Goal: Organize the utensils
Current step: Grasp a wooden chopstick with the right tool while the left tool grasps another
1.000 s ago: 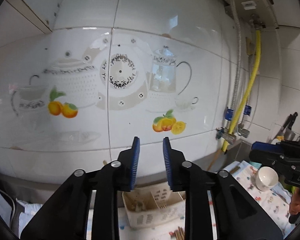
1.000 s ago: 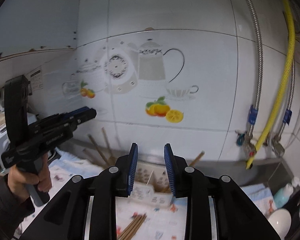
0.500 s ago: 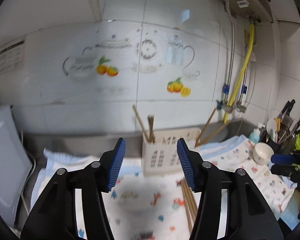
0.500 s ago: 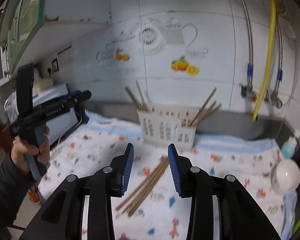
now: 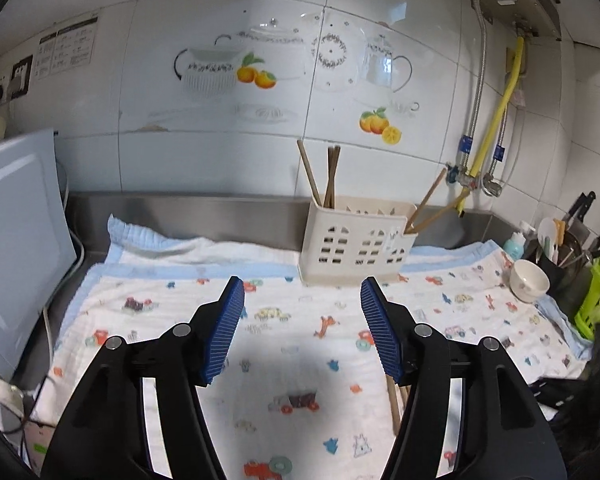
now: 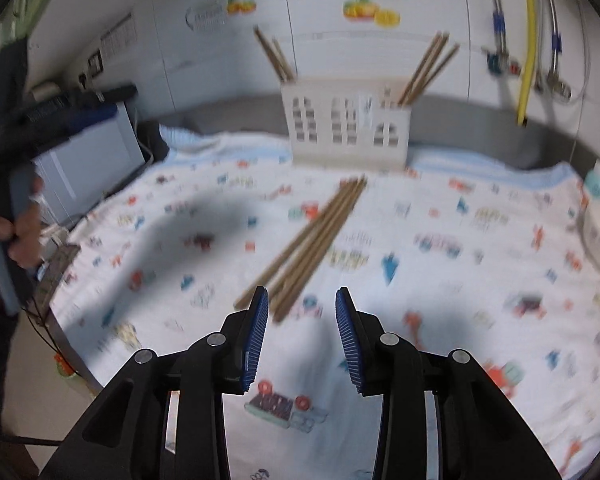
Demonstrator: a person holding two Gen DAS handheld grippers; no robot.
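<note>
A cream utensil holder (image 5: 356,240) with cut-out windows stands at the back of a patterned cloth (image 5: 284,344); it also shows in the right wrist view (image 6: 346,124). Several brown chopsticks stand in its left end (image 5: 324,176) and right end (image 5: 432,204). A bundle of loose chopsticks (image 6: 312,240) lies on the cloth in front of it; the left wrist view shows only a bit of it (image 5: 394,400) behind my finger. My left gripper (image 5: 302,308) is wide open and empty above the cloth. My right gripper (image 6: 302,312) is open and empty, just short of the bundle's near end.
A white bowl (image 5: 528,280) sits on the cloth at the right, with a dark pot of kitchen tools (image 5: 564,248) and a green rack (image 5: 598,300) beyond. A grey appliance (image 5: 16,248) stands at the left. Steel backsplash and tiled wall lie behind.
Both grippers pulled back from the wall and tilted down toward the cloth. Both jaws opened wider, the left most. The right gripper now hangs near the loose chopsticks.
</note>
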